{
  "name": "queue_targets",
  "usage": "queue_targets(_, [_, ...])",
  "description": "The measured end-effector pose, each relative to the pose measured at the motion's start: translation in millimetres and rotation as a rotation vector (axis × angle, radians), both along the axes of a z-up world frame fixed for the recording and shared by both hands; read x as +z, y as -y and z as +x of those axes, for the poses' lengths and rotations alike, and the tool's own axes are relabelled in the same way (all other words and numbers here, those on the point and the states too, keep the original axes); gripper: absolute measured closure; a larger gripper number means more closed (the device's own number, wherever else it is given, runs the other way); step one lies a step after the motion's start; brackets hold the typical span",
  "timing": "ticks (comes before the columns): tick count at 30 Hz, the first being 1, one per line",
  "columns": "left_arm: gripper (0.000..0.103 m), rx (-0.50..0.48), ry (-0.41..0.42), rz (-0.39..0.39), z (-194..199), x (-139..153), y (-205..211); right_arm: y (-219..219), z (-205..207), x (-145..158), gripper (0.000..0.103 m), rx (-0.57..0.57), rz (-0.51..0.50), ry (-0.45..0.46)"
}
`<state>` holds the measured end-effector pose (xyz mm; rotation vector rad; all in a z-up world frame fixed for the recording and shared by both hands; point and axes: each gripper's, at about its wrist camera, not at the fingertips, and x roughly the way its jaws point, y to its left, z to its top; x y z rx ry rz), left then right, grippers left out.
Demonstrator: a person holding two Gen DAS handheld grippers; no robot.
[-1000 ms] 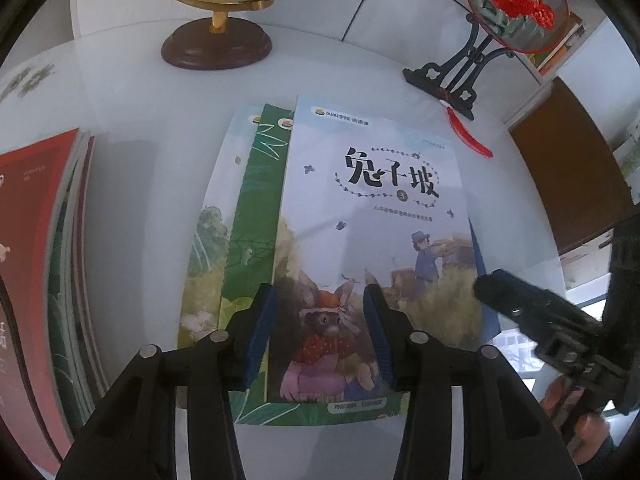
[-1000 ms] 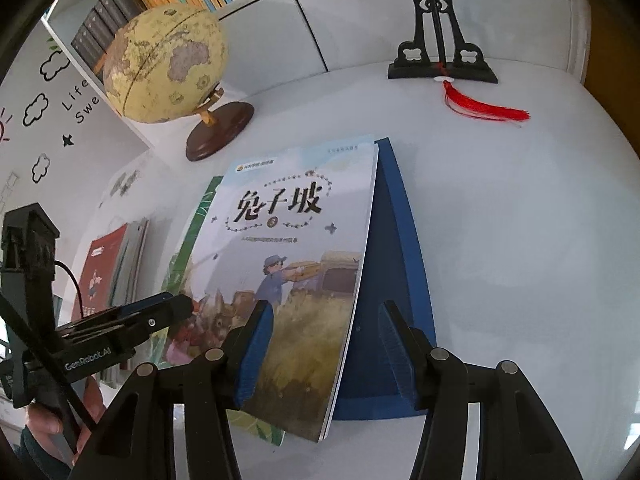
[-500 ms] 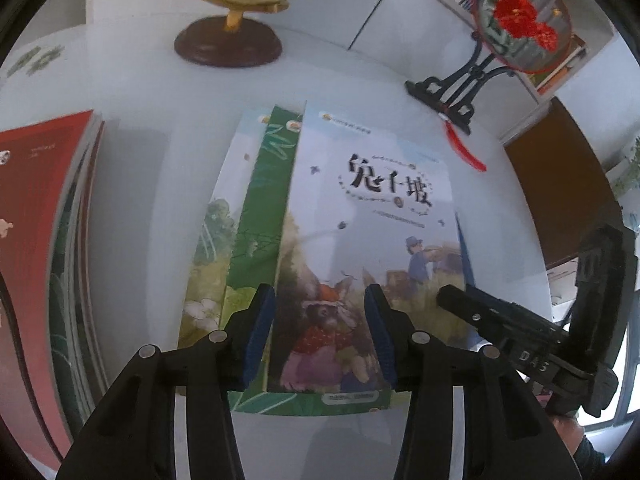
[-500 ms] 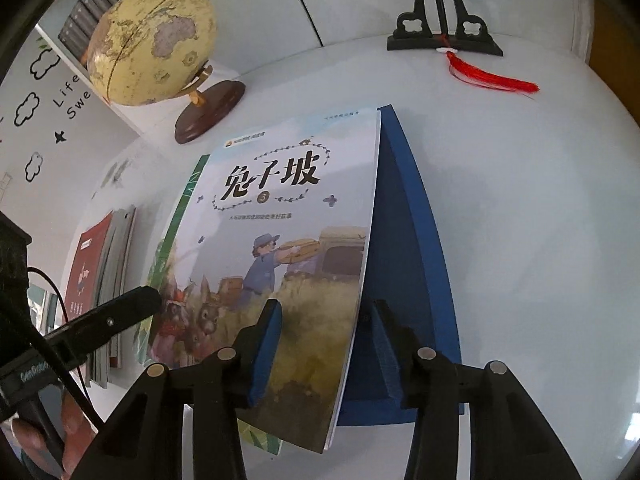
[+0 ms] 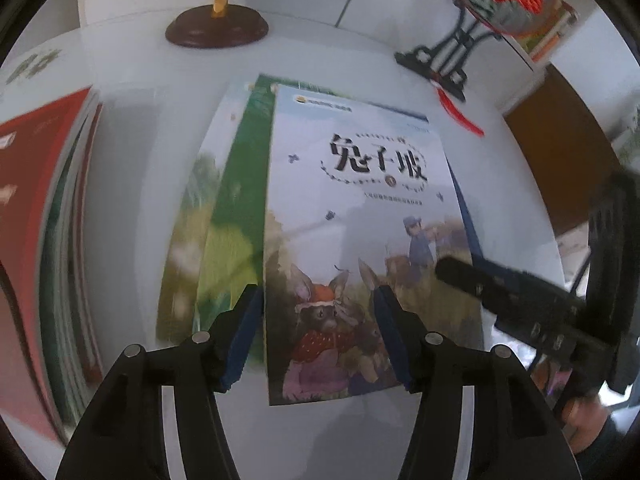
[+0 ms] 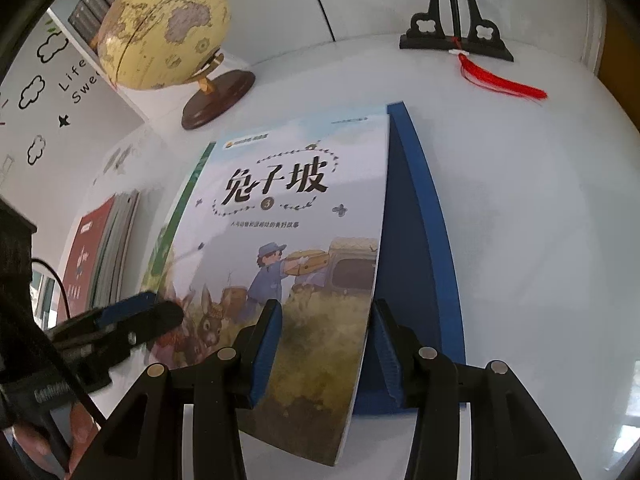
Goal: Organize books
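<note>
On the white bench [image 6: 520, 200], a fanned stack of picture books is shown, topped by the illustrated rabbit book [image 6: 296, 240] bearing a large black title. Beneath it, a green book [image 5: 236, 200] and a paler book [image 5: 192, 216] project at the left, and a blue book [image 6: 416, 240] projects at the right. The left hand-held gripper [image 5: 316, 320] is seen above the near left corner of the rabbit book; its jaws are opening and straddle that corner without the pads pressing on it. The right hand-held gripper [image 6: 324, 344] is placed at the near right edge of the rabbit book, which appears lifted off the blue book; one blue pad lies over the cover and the other beyond the edge. Whether the edge is actually pinched cannot be told. A second pile with a red-covered book [image 5: 36, 200] on top is seen at the far left of the bench. A globe [image 6: 164, 28] on a dark wooden base and a black ornamental stand [image 6: 456, 36] with a red tassel [image 6: 500, 80] are set at the far side.
</note>
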<state>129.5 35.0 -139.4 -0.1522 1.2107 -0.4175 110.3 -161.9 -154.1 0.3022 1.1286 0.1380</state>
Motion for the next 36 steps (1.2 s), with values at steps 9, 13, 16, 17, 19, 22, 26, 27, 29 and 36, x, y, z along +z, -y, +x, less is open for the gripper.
queue_targets(9, [0.049, 0.05, -0.041, -0.007, -26.3, 5.1, -21.1, -11.5, -35.4, -1.5, 0.058, 0.062, -0.031, -0.007])
queue_targets(13, [0.049, 0.085, -0.073, -0.029, -38.0, 2.9, -36.3, -0.8, -43.0, -1.2, 0.058, 0.05, -0.005, -0.029])
queue_targets(16, [0.049, 0.11, -0.098, -0.033, -40.7, -7.5, -37.6, 6.1, -47.8, -3.5, 0.058, 0.035, 0.043, -0.039])
queue_targets(17, [0.049, 0.111, -0.103, -0.043, -42.0, -9.3, -36.9, 6.4, -48.3, -3.7, 0.058, 0.031, 0.05, -0.04])
queue_targets(19, [0.049, 0.107, -0.098, -0.062, -44.3, -10.7, -33.4, 5.8, -49.1, -4.3, 0.058, 0.03, 0.052, -0.045])
queue_targets(22, [0.049, 0.085, -0.091, -0.066, -44.9, -10.6, -24.8, 4.5, -51.2, -5.0, 0.058, 0.041, 0.052, -0.047])
queue_targets(26, [0.049, 0.076, -0.08, -0.079, -43.3, -11.2, -15.0, 3.4, -53.5, -6.0, 0.058, 0.054, 0.071, -0.043])
queue_targets(27, [0.051, 0.076, -0.074, -0.082, -43.1, -10.9, -14.1, 2.8, -53.5, -6.7, 0.058, 0.059, 0.088, -0.044])
queue_targets(29, [0.057, 0.079, -0.068, -0.111, -44.4, -7.6, -16.5, 1.7, -54.3, -6.5, 0.058, 0.051, 0.072, -0.036])
queue_targets(36, [0.078, 0.055, -0.112, -0.484, -41.1, 12.3, -26.0, 28.8, -54.5, -10.8, 0.058, -0.009, 0.165, -0.037])
